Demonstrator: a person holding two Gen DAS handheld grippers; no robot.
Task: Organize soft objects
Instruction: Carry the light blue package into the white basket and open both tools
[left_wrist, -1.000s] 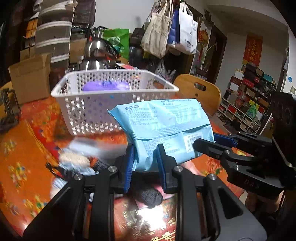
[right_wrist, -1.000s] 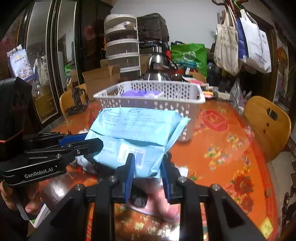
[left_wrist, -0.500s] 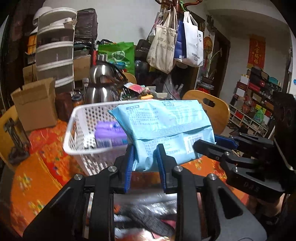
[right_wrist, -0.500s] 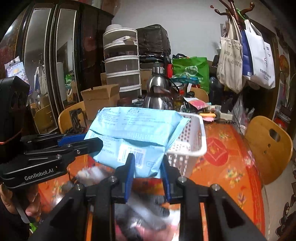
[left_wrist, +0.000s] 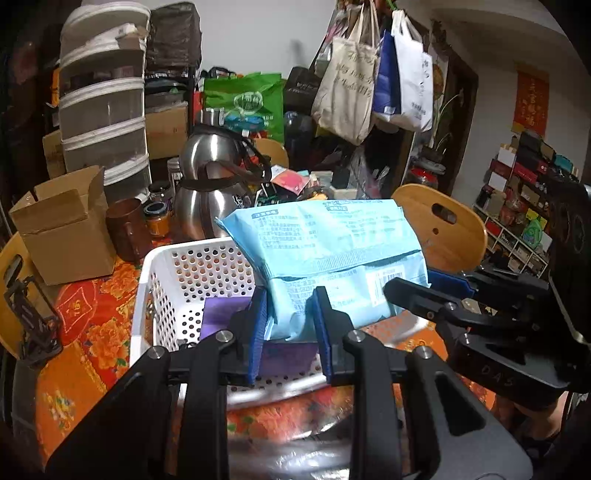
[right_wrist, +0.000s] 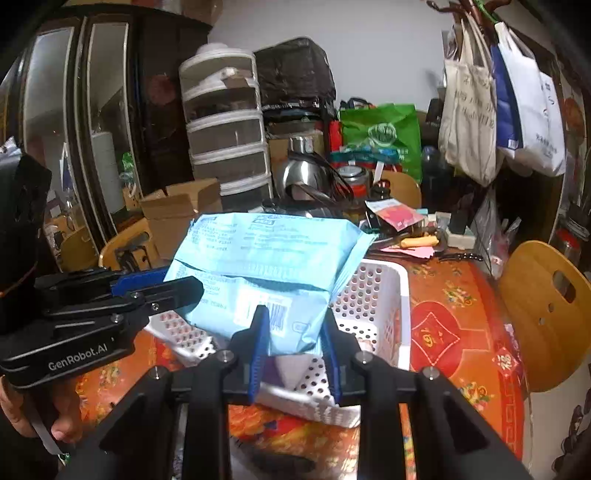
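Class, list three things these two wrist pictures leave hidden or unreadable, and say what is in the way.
- Purple item in the white basket: left wrist view, mostly behind the blue pack and fingers.
- Pack's print: both views, too small.
- Table near the camera: blurred and covered by gripper frames.

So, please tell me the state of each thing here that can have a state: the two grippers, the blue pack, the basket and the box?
Left gripper: jaws shut on the blue pack.
Right gripper: jaws shut on the same pack.
Blue pack: sealed, held in the air over the basket.
Basket: upright, with a purple pack inside.
Box: open, flaps up.
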